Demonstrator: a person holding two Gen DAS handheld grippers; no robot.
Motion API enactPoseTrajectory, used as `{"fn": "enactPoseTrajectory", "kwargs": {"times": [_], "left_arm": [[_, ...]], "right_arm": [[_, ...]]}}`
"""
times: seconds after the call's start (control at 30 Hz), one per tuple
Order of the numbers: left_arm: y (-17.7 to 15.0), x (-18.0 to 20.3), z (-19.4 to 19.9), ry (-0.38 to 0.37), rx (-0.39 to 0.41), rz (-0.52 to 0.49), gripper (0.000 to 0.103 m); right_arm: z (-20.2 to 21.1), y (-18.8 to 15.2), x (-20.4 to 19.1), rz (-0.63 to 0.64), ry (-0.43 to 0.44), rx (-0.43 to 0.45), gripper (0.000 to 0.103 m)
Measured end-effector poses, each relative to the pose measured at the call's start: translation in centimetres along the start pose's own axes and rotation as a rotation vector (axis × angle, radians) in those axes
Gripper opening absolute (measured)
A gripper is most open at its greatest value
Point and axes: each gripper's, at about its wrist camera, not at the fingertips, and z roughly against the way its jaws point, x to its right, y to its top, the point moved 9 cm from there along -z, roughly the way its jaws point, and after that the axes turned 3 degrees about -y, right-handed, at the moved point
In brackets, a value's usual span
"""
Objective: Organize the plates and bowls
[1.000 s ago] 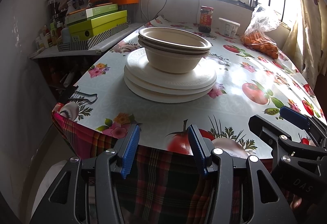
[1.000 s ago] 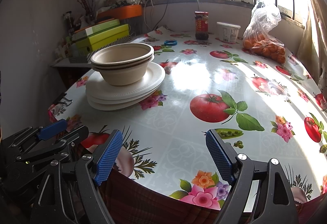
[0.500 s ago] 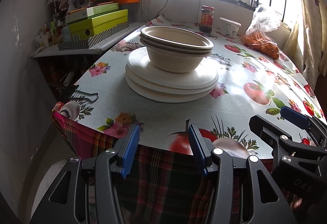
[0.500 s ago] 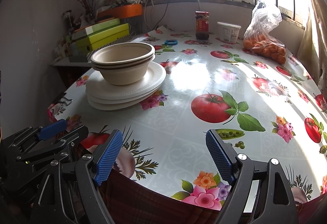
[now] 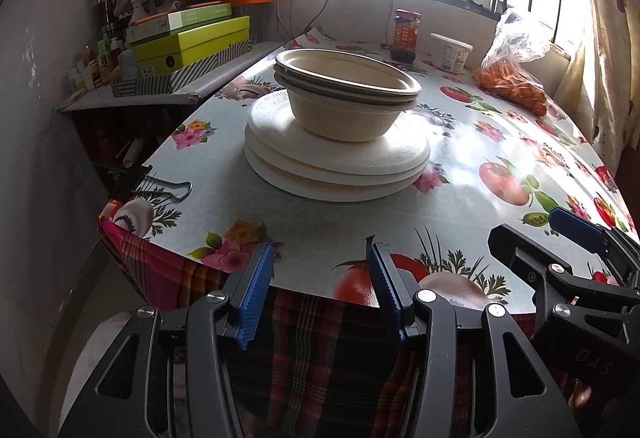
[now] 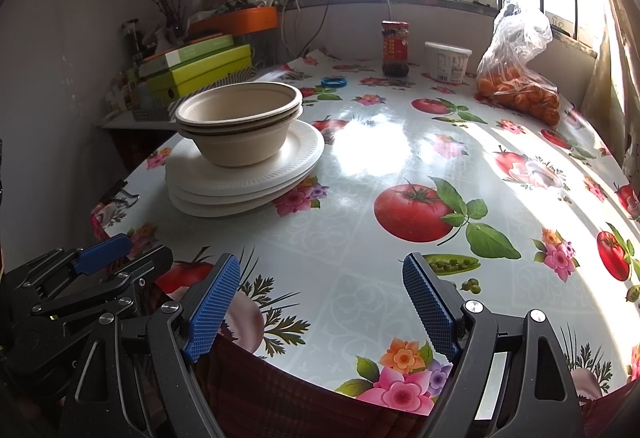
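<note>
I am looking at the bench (image 6: 360,238), which is wearing a glossy fruit-and-flower cloth. Sitting directly on it are a stack of white plates (image 6: 244,178), a jar (image 6: 395,48), a white tub (image 6: 447,61), a bag of oranges (image 6: 520,86) and a blue ring (image 6: 334,82).

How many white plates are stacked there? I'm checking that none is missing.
3, all in one stack under the nested beige bowls, near the table's left edge. Thinner plates hidden between them are possible.
</note>
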Motion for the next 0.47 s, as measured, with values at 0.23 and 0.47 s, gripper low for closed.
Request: {"fn": "enactPoseTrajectory", "kwargs": {"times": [0.23,0.47], "left_arm": [[0.3,-0.2,-0.5,-0.003,-0.004,0.001,0.051],[0.4,-0.6,-1.1,-0.007,-0.025,0.011,0.051]], "right_arm": [[-0.1,0.1,0.0,-0.002,0.000,0.001,0.085],[-0.2,-0.3,0.2,-0.006,0.000,-0.006,0.085]]}}
